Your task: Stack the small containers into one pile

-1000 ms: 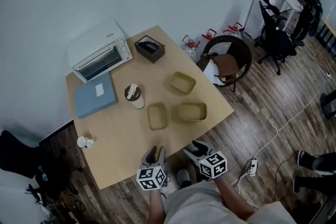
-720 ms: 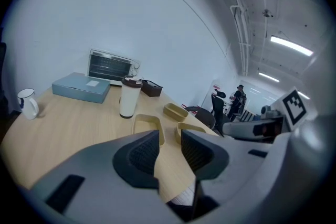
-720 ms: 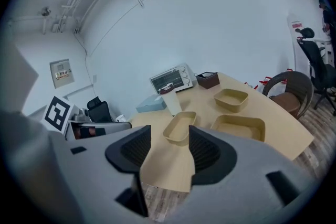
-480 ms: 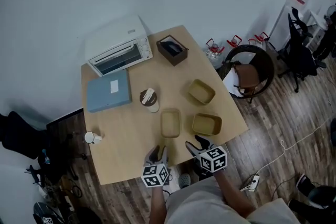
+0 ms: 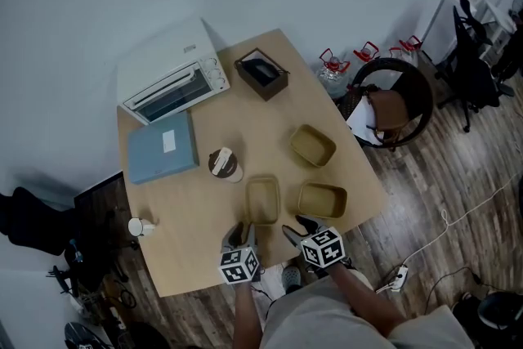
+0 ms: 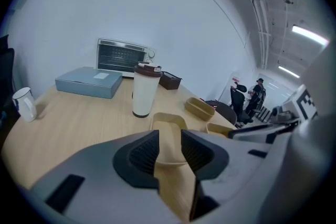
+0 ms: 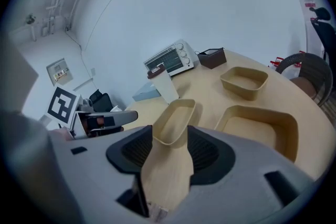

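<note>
Three shallow tan containers lie apart on the wooden table [image 5: 184,208]: a near-left one [image 5: 262,199], a near-right one [image 5: 322,199] and a far one [image 5: 313,145]. My left gripper [image 5: 239,231] hovers at the table's near edge, just short of the near-left container [image 6: 167,122]; its jaws stand slightly apart over bare table. My right gripper [image 5: 292,225] points at the same container [image 7: 176,120] from the right. Its wide jaws are closing, with only table between them and the container's near end just ahead. The near-right container [image 7: 262,126] lies beside it.
A white cup with a brown lid [image 5: 223,163] stands just behind the near-left container. Further back are a blue box [image 5: 162,146], a white toaster oven [image 5: 172,78] and a dark box [image 5: 261,73]. A small white mug [image 5: 139,226] sits at the left edge. A round chair [image 5: 388,106] stands right of the table.
Both grippers have come forward, closer to the two near containers. The head view has shifted. The containers have not moved on the table.
</note>
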`<state>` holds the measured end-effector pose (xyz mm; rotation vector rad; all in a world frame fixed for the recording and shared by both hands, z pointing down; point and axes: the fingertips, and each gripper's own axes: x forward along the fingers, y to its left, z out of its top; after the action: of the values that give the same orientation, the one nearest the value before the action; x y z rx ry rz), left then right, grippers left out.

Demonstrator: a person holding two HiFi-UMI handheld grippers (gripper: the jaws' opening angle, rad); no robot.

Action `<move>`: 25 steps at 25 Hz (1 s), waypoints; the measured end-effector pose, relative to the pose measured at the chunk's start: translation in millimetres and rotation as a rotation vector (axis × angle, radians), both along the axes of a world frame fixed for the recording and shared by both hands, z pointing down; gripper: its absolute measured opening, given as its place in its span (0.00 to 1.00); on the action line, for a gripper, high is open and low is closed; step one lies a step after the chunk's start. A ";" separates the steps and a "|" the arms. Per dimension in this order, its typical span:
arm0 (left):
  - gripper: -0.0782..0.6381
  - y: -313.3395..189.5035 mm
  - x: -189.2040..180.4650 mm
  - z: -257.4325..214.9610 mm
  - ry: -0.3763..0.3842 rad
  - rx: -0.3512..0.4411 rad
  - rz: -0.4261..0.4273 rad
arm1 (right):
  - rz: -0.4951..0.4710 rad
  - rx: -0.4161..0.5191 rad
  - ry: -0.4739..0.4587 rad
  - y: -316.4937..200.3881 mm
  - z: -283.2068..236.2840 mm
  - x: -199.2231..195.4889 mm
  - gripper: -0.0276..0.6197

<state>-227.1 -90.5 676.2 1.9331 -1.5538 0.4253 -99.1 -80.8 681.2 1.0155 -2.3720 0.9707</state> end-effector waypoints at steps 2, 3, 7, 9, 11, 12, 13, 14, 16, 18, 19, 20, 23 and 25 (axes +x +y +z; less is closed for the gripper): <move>0.28 -9.9 -3.1 9.5 -0.008 -0.018 -0.003 | 0.020 -0.044 -0.009 -9.5 5.2 -1.6 0.36; 0.28 -14.7 -4.6 14.1 -0.011 -0.025 -0.007 | 0.023 -0.064 -0.007 -14.3 7.8 -3.8 0.34; 0.28 -32.3 -9.9 30.1 -0.027 -0.048 -0.009 | 0.018 -0.117 0.009 -32.1 23.3 -17.8 0.32; 0.28 -38.6 -12.6 37.5 -0.032 -0.062 -0.009 | 0.026 -0.151 0.024 -38.0 35.0 -23.2 0.32; 0.28 -44.3 -14.9 45.1 -0.033 -0.076 -0.012 | 0.041 -0.181 0.037 -43.5 45.0 -26.2 0.32; 0.28 -47.1 -15.9 48.9 -0.035 -0.082 -0.013 | 0.050 -0.194 0.041 -46.0 49.2 -27.5 0.31; 0.28 -49.7 -16.9 52.6 -0.037 -0.087 -0.013 | 0.060 -0.206 0.043 -48.3 53.0 -29.2 0.31; 0.28 -52.1 -18.0 56.1 -0.039 -0.092 -0.013 | 0.072 -0.219 0.040 -50.3 56.4 -31.2 0.30; 0.28 -55.7 -18.5 61.8 -0.037 -0.101 -0.012 | 0.102 -0.237 0.030 -54.3 60.5 -33.9 0.27; 0.28 -58.0 -17.4 66.4 -0.032 -0.110 -0.010 | 0.118 -0.244 0.035 -57.3 64.2 -34.9 0.27; 0.28 -59.1 -17.3 68.4 -0.030 -0.114 -0.009 | 0.118 -0.247 0.041 -58.3 66.7 -36.1 0.27; 0.28 -60.0 -17.6 70.2 -0.028 -0.118 -0.009 | 0.117 -0.249 0.048 -59.3 69.1 -37.6 0.27; 0.28 -60.8 -16.9 75.0 -0.023 -0.129 -0.006 | 0.126 -0.253 0.072 -62.4 74.0 -39.1 0.27; 0.28 -60.3 -16.2 77.8 -0.022 -0.137 -0.002 | 0.138 -0.252 0.069 -64.4 75.1 -39.7 0.27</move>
<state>-243.3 -150.8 754.1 1.8272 -1.5002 0.5397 -138.8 -145.2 756.3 1.1044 -2.0814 1.2277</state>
